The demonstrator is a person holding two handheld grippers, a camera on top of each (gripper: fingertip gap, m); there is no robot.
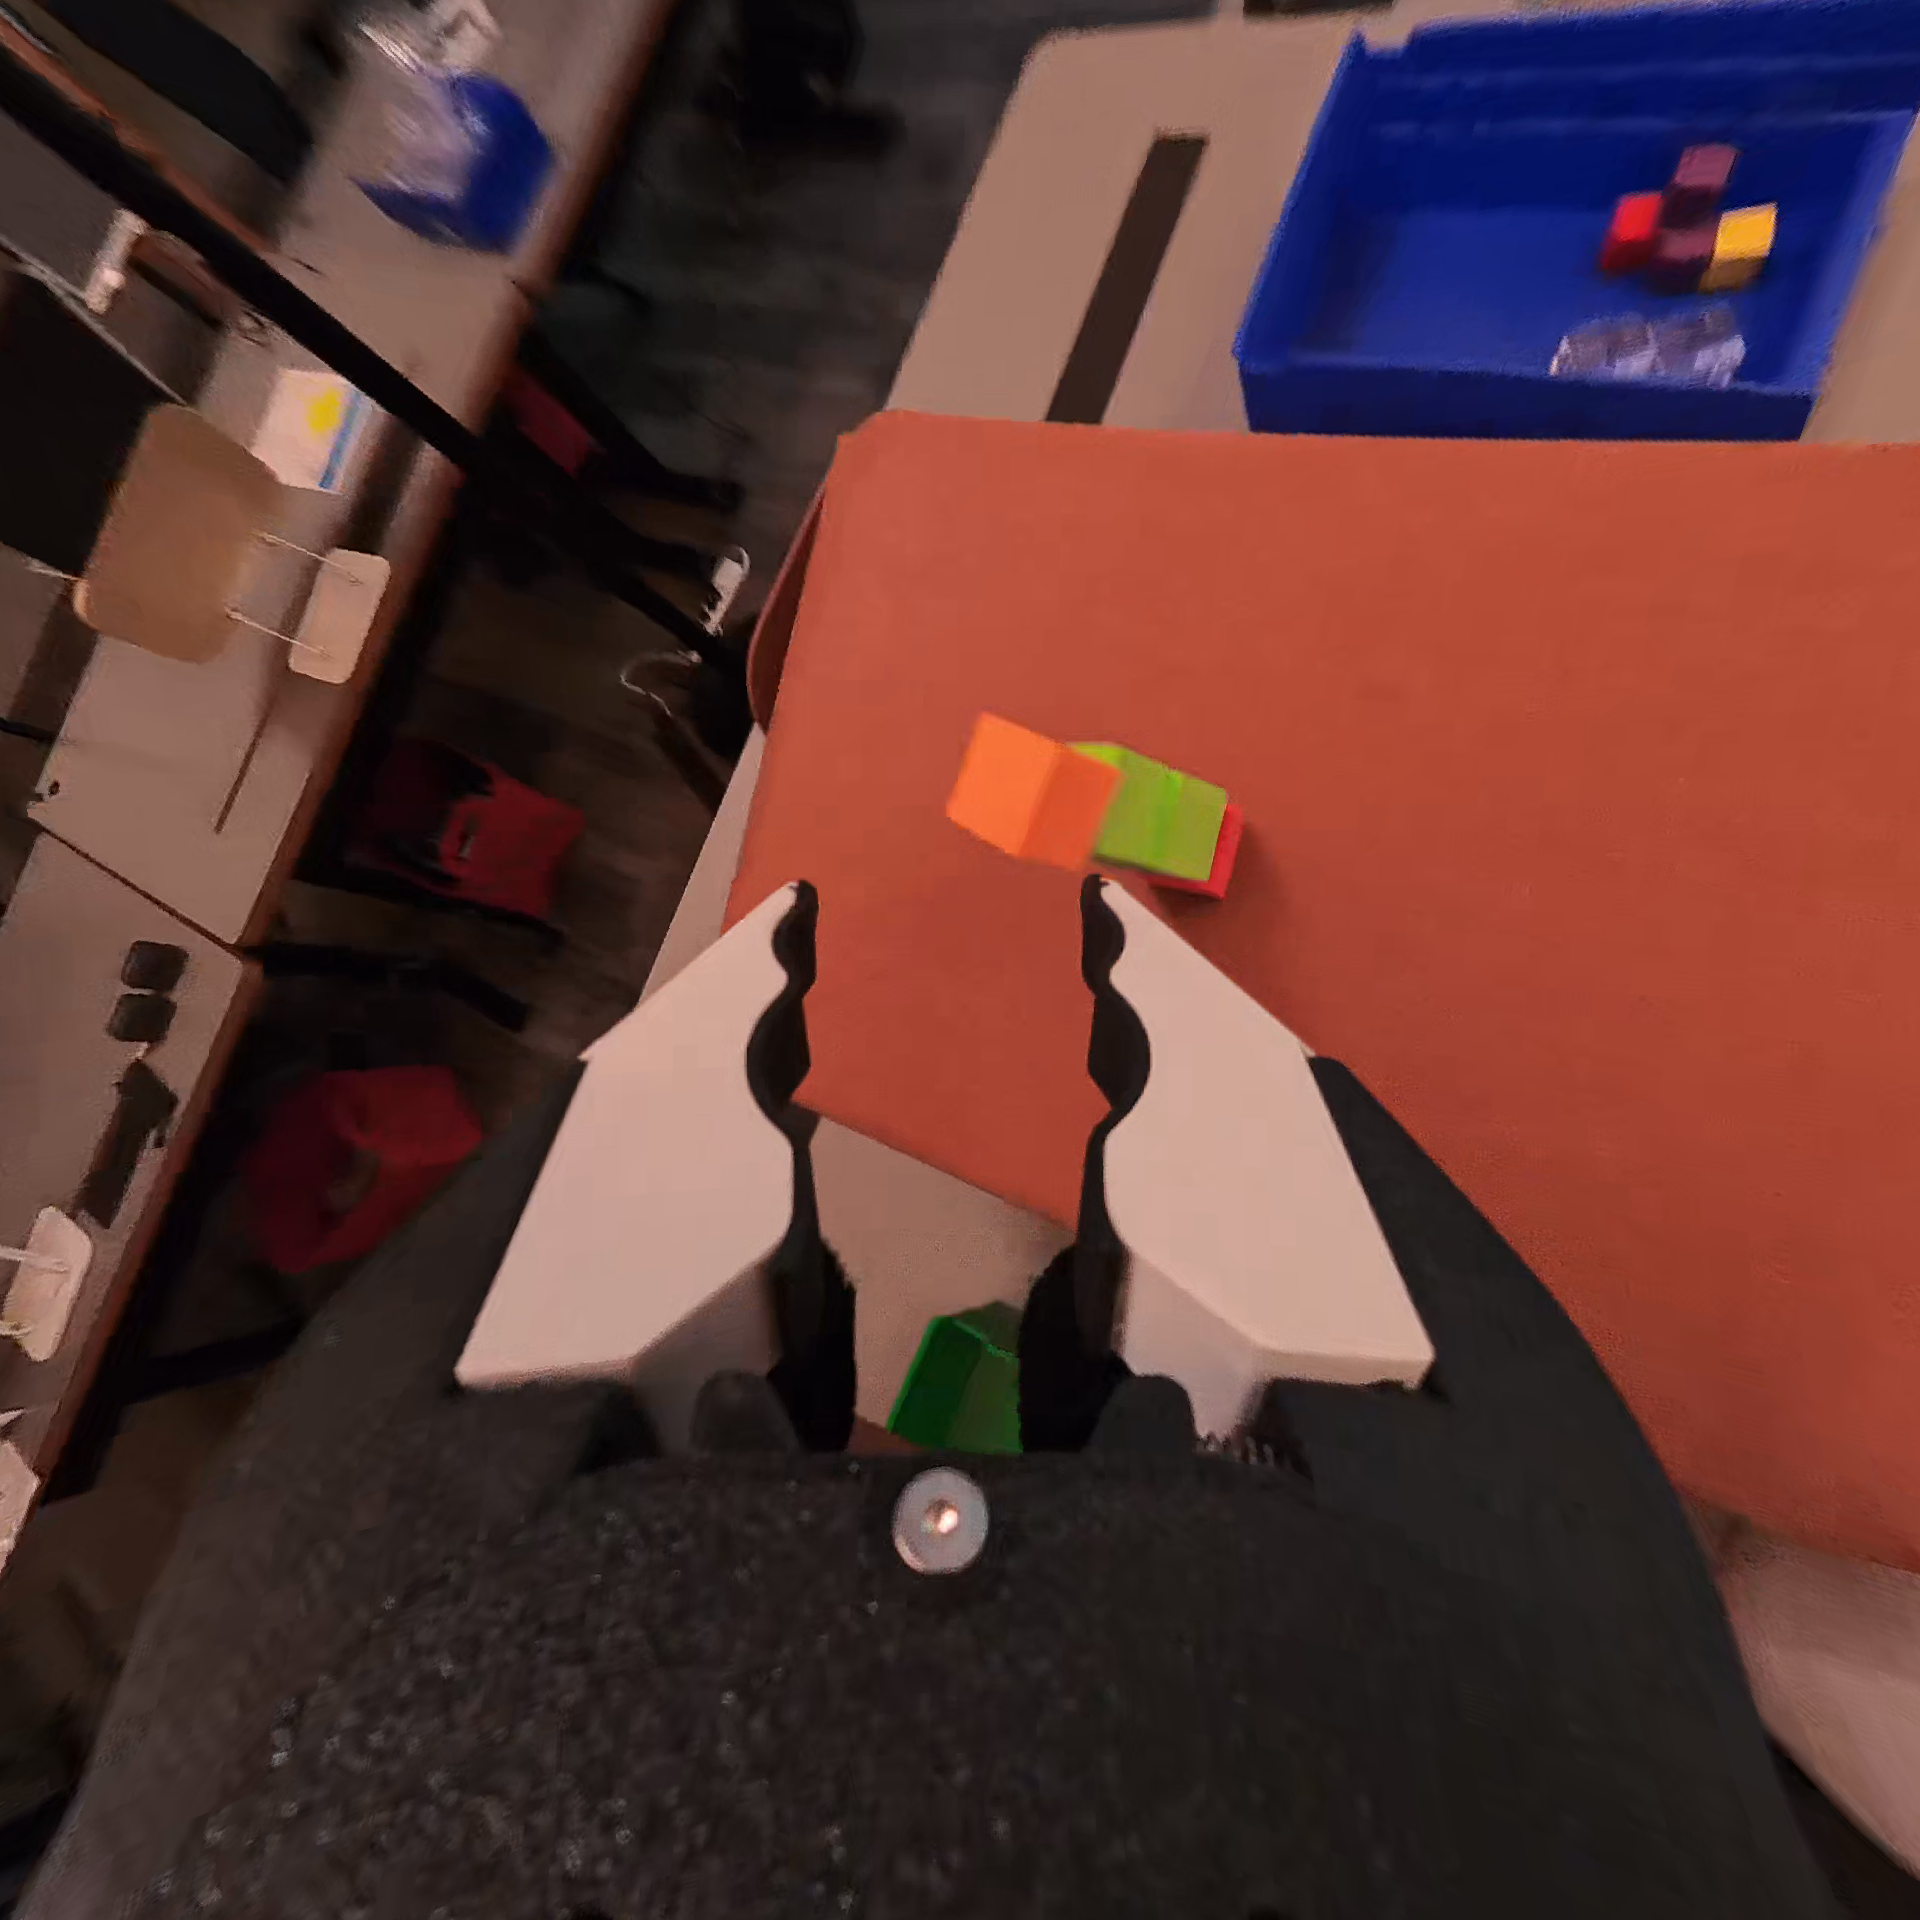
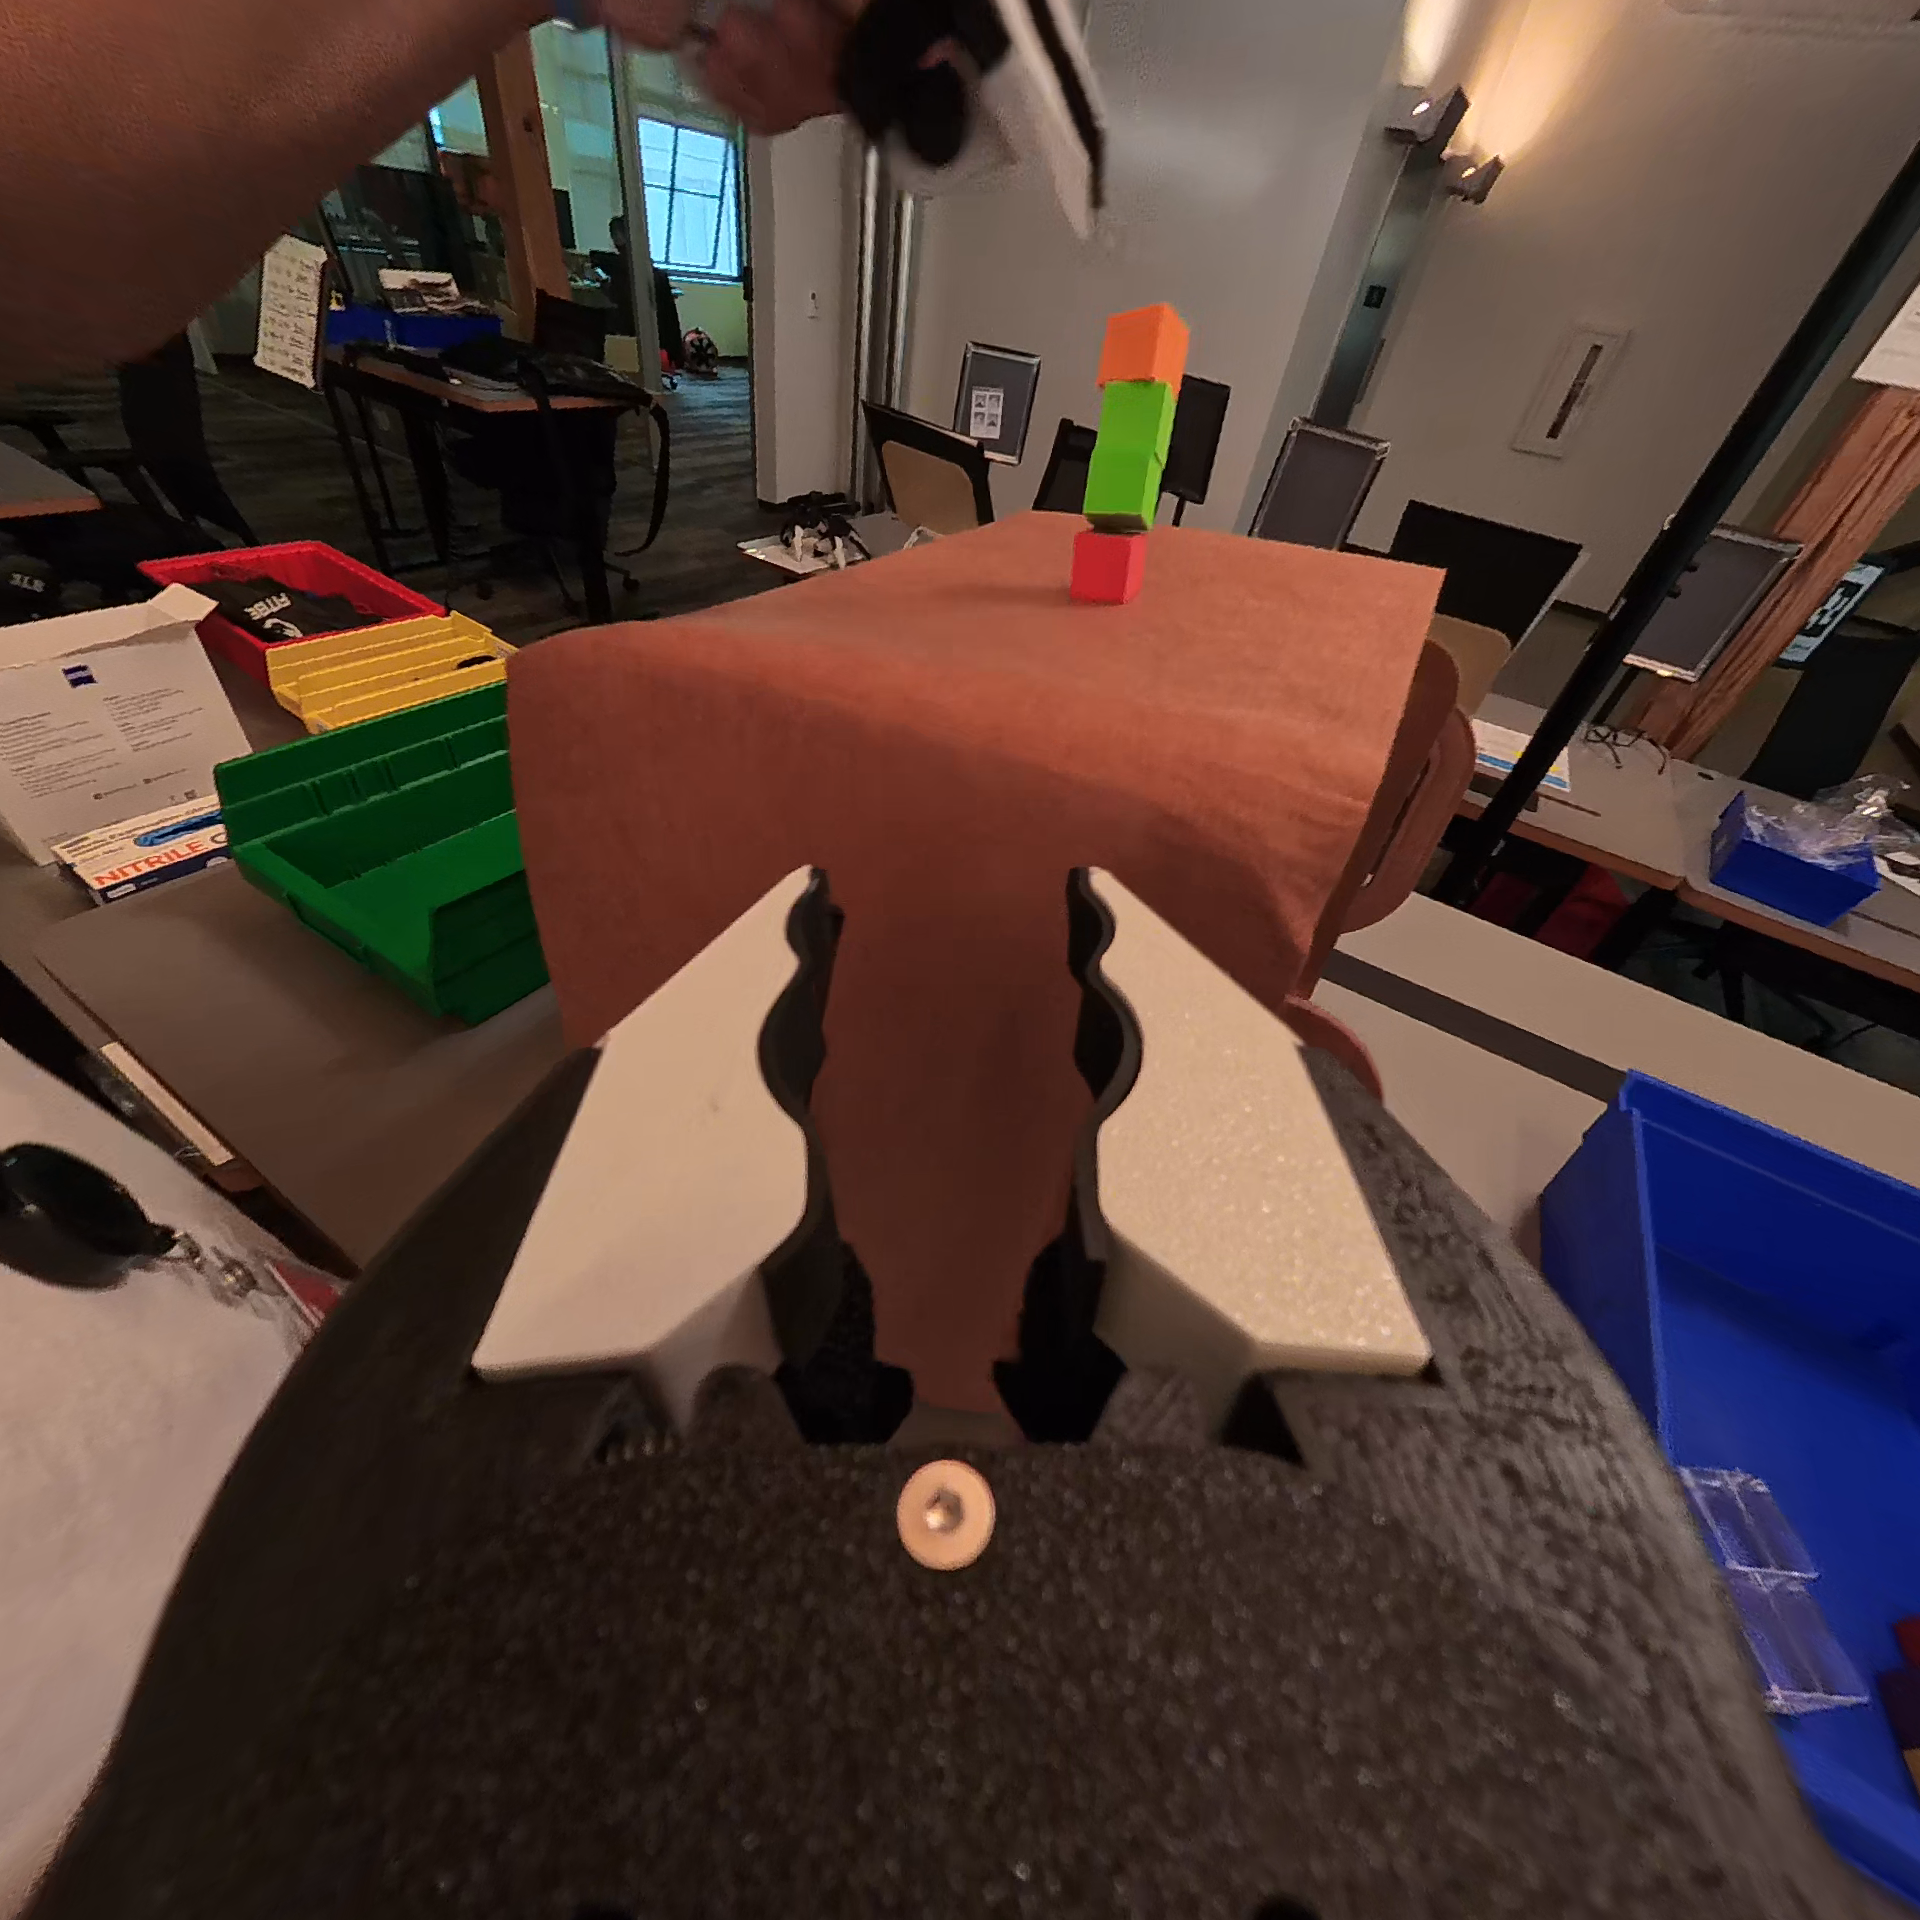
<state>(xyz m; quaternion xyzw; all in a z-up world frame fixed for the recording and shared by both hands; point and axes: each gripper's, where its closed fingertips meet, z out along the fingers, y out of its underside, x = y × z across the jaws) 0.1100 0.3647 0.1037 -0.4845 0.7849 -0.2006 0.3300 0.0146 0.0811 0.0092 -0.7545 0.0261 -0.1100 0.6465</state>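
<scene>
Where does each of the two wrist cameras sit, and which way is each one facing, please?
Left wrist view: high above, looking down past the open left gripper at the block stack on the rust cloth and the blue bin.
Right wrist view: low at the cloth's draped edge, looking level past the open right gripper; the person's arm shows above.
Shared: stack, cloth, blue bin.

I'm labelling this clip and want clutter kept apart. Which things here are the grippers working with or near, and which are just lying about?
In play:
- left gripper, open, above the block stack
- right gripper, open, facing the brown cloth

Lying about:
- blue bin
- green bin
- yellow bin
</scene>
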